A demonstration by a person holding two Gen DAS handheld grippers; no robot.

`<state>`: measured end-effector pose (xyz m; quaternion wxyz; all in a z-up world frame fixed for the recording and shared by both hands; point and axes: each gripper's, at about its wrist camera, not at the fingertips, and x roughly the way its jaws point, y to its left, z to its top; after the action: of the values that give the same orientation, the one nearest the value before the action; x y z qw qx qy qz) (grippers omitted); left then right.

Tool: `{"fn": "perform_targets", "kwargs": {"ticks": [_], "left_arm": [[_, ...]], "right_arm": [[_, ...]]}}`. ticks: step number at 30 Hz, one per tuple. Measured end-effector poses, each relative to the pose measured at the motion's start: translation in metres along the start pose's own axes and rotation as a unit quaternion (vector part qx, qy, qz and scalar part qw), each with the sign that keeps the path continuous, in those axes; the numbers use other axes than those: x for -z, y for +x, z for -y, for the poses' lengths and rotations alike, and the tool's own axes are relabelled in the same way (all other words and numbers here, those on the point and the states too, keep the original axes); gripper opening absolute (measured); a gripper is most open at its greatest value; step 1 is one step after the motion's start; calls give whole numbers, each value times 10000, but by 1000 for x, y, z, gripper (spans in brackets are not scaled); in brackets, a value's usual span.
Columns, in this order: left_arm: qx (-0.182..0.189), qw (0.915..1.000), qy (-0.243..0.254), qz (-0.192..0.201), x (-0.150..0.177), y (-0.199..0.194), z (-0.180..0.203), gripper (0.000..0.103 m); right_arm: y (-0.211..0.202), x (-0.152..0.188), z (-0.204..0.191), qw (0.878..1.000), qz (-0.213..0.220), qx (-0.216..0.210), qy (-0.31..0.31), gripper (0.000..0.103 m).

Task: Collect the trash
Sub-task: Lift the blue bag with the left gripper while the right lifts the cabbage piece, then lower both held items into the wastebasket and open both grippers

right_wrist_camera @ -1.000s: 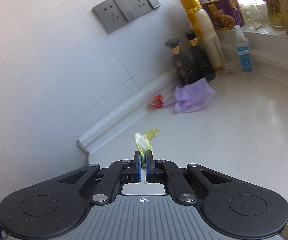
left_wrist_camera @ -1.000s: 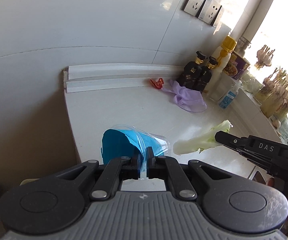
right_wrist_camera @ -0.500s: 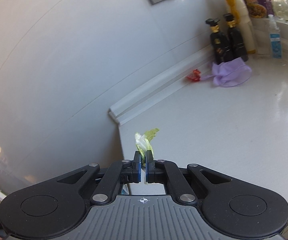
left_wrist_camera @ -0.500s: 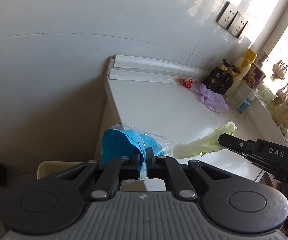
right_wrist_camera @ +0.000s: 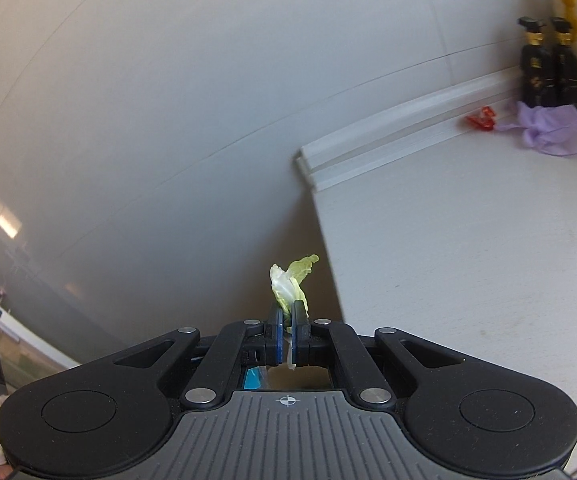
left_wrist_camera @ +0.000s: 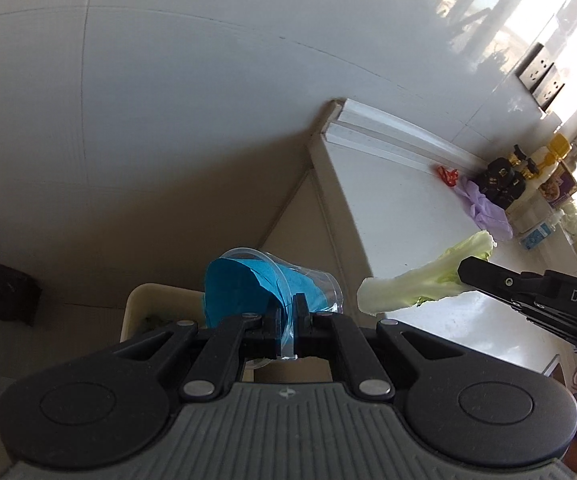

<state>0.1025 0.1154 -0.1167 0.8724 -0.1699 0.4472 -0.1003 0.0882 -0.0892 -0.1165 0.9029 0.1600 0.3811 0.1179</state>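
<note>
Left claw (left_wrist_camera: pixel 286 312) pinches clear plastic cup (left_wrist_camera: pixel 288 280) stuffed with blue paper, above beige bin (left_wrist_camera: pixel 144 300). Right claw (left_wrist_camera: pixel 464 272) grips cabbage leaf (left_wrist_camera: pixel 420 284) beside white bench (left_wrist_camera: pixel 392 208).

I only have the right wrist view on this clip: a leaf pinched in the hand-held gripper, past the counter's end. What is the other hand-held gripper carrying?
Observer: The left hand-held gripper is shut on the rim of a clear plastic cup with blue paper stuffed inside.
Reviewer: Is there a bin anywhere? I see none.
Observer: Yes, the left wrist view shows a beige bin on the floor, below and just behind the cup.
Reviewer: How big is the leaf really? I see only a tip.
Observer: From the side, the leaf is a long pale stalk, sticking out both sides of the right hand-held gripper.
</note>
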Motion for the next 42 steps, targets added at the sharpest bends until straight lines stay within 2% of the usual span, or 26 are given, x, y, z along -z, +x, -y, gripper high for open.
{"fn": "perform_targets", "kwargs": {"ticks": [10, 17, 27, 42], "left_arm": [[-247, 9984, -498, -142, 20, 10, -46, 4], [-451, 9952, -804, -327, 32, 23, -79, 4], [-759, 9880, -1075, -815, 52, 64, -113, 4], [-997, 9788, -1142, -1377, 68, 120, -133, 4]], "right_arm": [[39, 20, -46, 9968, -517, -142, -587, 3], [75, 37, -61, 9919, -942, -128, -841, 3], [129, 67, -56, 9822, -1638, 44, -922, 3], [198, 93, -40, 9652, -2433, 303, -906, 3]]}}
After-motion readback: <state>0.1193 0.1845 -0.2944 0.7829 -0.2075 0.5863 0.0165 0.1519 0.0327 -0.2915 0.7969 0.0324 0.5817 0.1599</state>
